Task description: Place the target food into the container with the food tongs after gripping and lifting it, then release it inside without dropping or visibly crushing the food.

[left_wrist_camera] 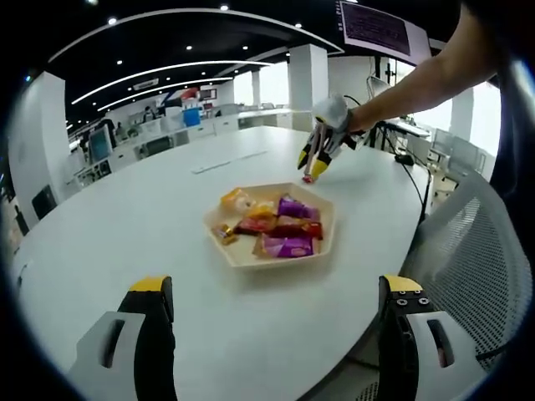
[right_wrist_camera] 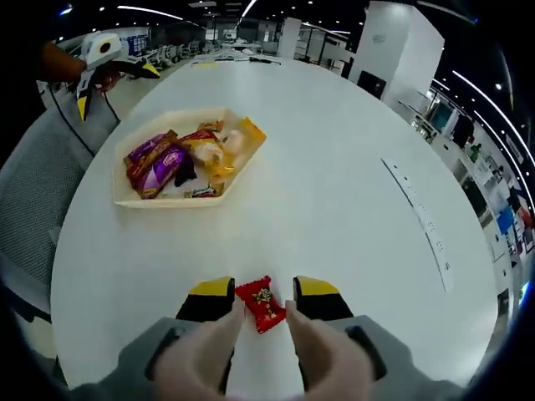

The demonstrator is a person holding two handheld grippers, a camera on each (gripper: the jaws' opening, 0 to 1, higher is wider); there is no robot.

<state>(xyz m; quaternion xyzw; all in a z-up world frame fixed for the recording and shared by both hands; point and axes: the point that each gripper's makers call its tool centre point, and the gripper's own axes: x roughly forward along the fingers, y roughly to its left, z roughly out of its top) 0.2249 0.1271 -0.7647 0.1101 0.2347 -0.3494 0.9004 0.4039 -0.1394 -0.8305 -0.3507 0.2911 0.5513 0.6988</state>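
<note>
Bright ceiling strip lights (left_wrist_camera: pixel 167 71), evenly lit, soft shadows, heavy fisheye edge warping

Smooth matt white table (right_wrist_camera: pixel 334 167), matt beige plastic-looking tray (left_wrist_camera: pixel 322 242) at frame centre, glossy foil-like snack wrappers (left_wrist_camera: pixel 288 245) inside, shiny red wrapped candy (right_wrist_camera: pixel 262 304) at bottom, grey mesh chair (left_wrist_camera: pixel 468 242) right.
</note>
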